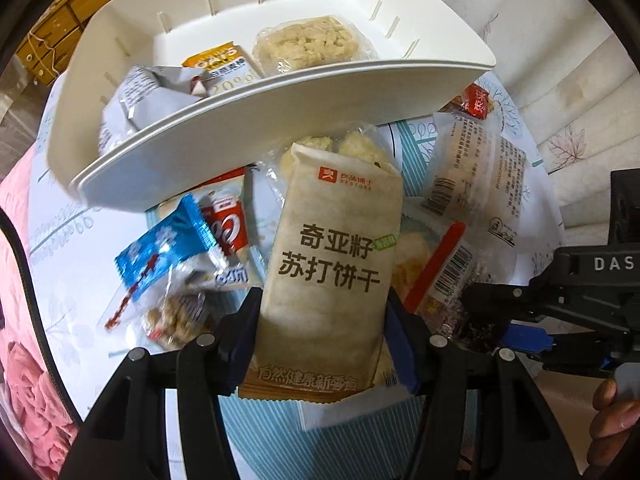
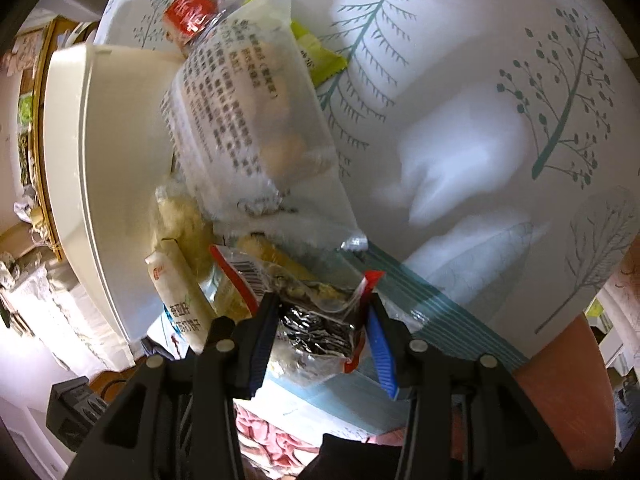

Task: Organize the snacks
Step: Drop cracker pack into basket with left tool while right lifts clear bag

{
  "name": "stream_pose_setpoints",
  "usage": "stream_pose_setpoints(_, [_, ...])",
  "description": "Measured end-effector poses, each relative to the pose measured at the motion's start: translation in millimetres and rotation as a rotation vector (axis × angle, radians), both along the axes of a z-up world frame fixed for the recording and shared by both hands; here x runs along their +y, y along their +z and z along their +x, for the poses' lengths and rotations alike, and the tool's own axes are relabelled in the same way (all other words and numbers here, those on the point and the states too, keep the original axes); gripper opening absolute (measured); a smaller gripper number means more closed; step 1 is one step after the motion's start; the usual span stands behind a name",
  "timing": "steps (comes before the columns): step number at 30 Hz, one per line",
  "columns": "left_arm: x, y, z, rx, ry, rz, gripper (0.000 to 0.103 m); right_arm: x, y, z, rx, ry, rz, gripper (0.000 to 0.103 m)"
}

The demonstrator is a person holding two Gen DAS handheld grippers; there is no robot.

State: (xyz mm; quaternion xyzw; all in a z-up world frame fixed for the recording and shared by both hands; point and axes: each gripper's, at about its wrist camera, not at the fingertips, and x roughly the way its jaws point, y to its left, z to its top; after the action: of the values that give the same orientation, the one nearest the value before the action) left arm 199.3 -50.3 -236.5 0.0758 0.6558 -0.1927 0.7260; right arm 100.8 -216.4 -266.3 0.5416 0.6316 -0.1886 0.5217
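Tablecloth [image 2: 460, 92] printed with teal trees and leaves covers the round worktop; a pink flowered fabric [image 1: 28, 380] lies past its edge, and wooden furniture [image 1: 48, 40] stands beyond the white basket [image 1: 248, 136]. That slotted basket is the landmark: inside it lie a crumbly cake in clear wrap [image 1: 312, 42], an orange oat bar [image 1: 224, 66] and a grey foil pack [image 1: 140, 96]. Just in front of its near wall a heap of snacks lies loose, among them a blue packet [image 1: 160, 256] and a clear bag with black print [image 1: 468, 168]. The left claw [image 1: 324, 320] grips a beige soda-cracker packet [image 1: 332, 264] by its lower half, the packet's long axis pointing toward the basket's near wall, sealed bottom edge nearest the camera. The right claw [image 2: 320, 320], narrow, pinches a crumpled clear-and-red wrapper with silver foil [image 2: 316, 320] beside the basket's end wall.
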Motion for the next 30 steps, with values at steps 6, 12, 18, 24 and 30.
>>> stream_pose_setpoints(6, [16,26,-9,-0.003,0.036,-0.018,0.056,10,13,9,-0.043,0.086,-0.01,0.044])
stream_pose_setpoints(12, [30,64,-12,-0.03,0.053,-0.021,0.056,24,37,30,-0.118,0.207,-0.062,0.044])
stream_pose_setpoints(18, [40,100,-5,-0.063,0.059,-0.043,0.056,35,60,54,-0.199,0.325,-0.124,0.044])
stream_pose_setpoints(24, [42,128,16,-0.12,0.065,-0.055,0.056,34,92,73,-0.295,0.421,-0.206,0.044])
stream_pose_setpoints(30, [44,145,43,-0.18,0.073,-0.07,0.056,35,128,93,-0.397,0.499,-0.314,0.044])
